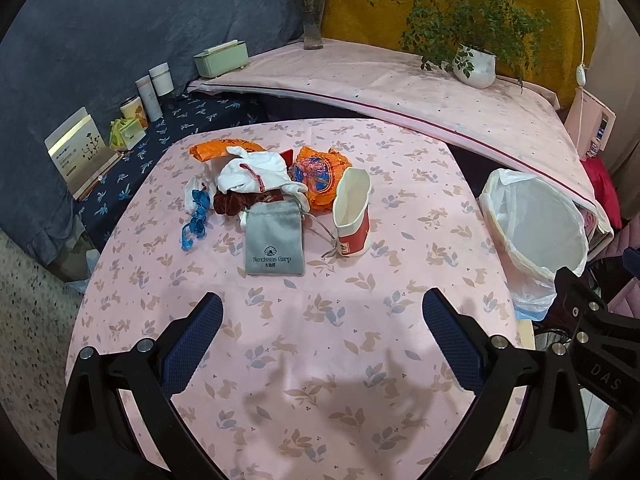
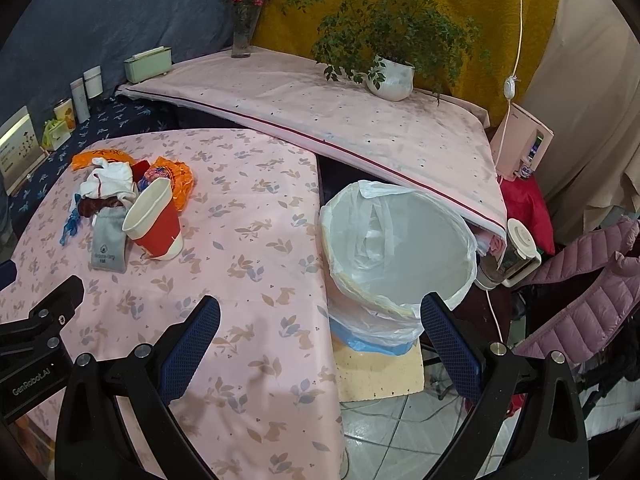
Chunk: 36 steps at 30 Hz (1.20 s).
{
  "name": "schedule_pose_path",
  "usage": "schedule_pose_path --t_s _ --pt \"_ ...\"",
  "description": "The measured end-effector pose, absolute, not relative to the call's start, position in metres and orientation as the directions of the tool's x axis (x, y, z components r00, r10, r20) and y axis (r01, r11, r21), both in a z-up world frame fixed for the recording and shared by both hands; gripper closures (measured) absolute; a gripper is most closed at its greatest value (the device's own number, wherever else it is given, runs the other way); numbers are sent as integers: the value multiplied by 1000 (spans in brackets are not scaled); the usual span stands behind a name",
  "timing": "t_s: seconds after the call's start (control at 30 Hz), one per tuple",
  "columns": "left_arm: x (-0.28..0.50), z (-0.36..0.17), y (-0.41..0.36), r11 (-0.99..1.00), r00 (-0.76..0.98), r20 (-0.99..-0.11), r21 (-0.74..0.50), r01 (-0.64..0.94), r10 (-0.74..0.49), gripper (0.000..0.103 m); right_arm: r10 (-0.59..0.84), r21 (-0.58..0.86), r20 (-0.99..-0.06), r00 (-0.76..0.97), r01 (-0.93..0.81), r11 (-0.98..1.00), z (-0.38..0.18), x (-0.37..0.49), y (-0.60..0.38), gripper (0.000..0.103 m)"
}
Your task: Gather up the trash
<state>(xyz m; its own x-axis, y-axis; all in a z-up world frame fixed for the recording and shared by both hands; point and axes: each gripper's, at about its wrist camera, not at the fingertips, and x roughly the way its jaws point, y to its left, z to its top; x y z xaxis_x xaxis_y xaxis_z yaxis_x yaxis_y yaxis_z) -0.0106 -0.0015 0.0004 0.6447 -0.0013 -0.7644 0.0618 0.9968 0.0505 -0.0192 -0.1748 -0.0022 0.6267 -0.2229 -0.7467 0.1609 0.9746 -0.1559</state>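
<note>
The trash lies in a cluster at the far left part of the worktop (image 1: 320, 320), which is covered by a pink cloth printed with leaves and rabbits. A paper cup (image 1: 352, 216), white inside with a red band, lies tilted with its crumpled mouth facing up and away. Just beside it on its left lies a flat grey drawstring pouch (image 1: 274, 242) with dark lettering. Behind these sit a crumpled white cloth (image 1: 256, 172), orange wrappers (image 1: 320, 176), a dark red-brown scrap (image 1: 232, 202) and a blue ribbon piece (image 1: 196, 216), touching or overlapping one another.

A bin (image 2: 400, 248) lined with a white plastic bag stands just off the worktop's right edge.

The left hand-held gripper (image 1: 322, 320) hovers above bare cloth, near the pouch, jaws spread apart and holding nothing. The right hand-held gripper (image 2: 320, 320) is likewise released, hanging over the worktop's edge beside the bin.
</note>
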Motion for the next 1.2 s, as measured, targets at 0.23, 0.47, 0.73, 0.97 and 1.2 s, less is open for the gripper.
schedule_pose_path --t_s 0.23,0.47,0.73,0.97,1.2 --pt "-12 3 -4 997 644 -765 52 65 -2 8 -229 -158 -743 629 167 973 -1 -22 -178 7" --pt "-11 1 -10 996 640 -768 51 77 -10 8 -231 -158 -743 628 170 973 -1 -22 -179 7" --pt "-9 0 -12 996 638 -770 47 82 -16 8 -236 -159 -743 627 177 971 0 -21 -182 7" --pt "-8 0 -14 995 643 -765 43 91 -25 8 -242 -162 -742 625 183 970 0 -20 -184 7" --pt "-5 -2 -11 994 640 -767 36 103 -39 8 -248 -167 -740 625 186 968 1 -19 -182 7"
